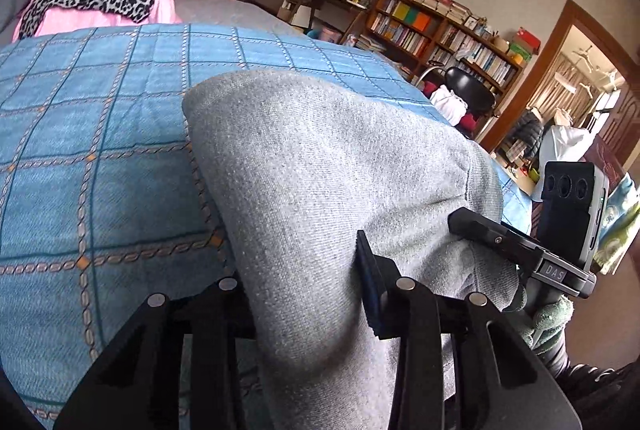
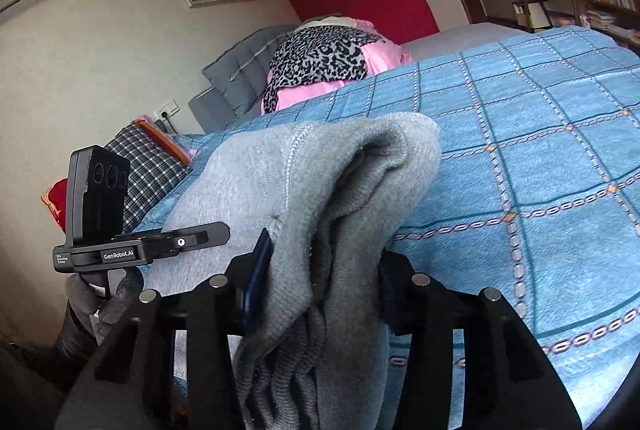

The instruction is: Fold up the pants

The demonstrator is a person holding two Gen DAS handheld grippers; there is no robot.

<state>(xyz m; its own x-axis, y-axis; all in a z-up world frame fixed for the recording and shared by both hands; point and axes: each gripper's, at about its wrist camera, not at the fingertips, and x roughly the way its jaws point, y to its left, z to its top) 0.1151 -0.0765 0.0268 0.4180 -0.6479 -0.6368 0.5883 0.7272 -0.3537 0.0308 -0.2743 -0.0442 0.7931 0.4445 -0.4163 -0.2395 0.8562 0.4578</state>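
Note:
The grey pants (image 1: 320, 165) hang bunched between both grippers above the blue checked bedspread (image 1: 100, 133). My left gripper (image 1: 304, 294) is shut on a thick fold of the grey fabric. My right gripper (image 2: 324, 270) is shut on the ribbed end of the pants (image 2: 328, 189), which drapes over its fingers. The right gripper's body (image 1: 560, 230) shows at the right of the left wrist view, and the left gripper's body (image 2: 120, 230) shows at the left of the right wrist view. The two grippers are close together.
A pile of leopard-print and pink clothes (image 2: 320, 65) lies at the head of the bed. A grey headboard (image 2: 240, 73) and plaid pillow (image 2: 148, 165) are beside it. A bookshelf (image 1: 440, 33), black chair (image 1: 468, 85) and open doorway (image 1: 572, 97) stand past the bed.

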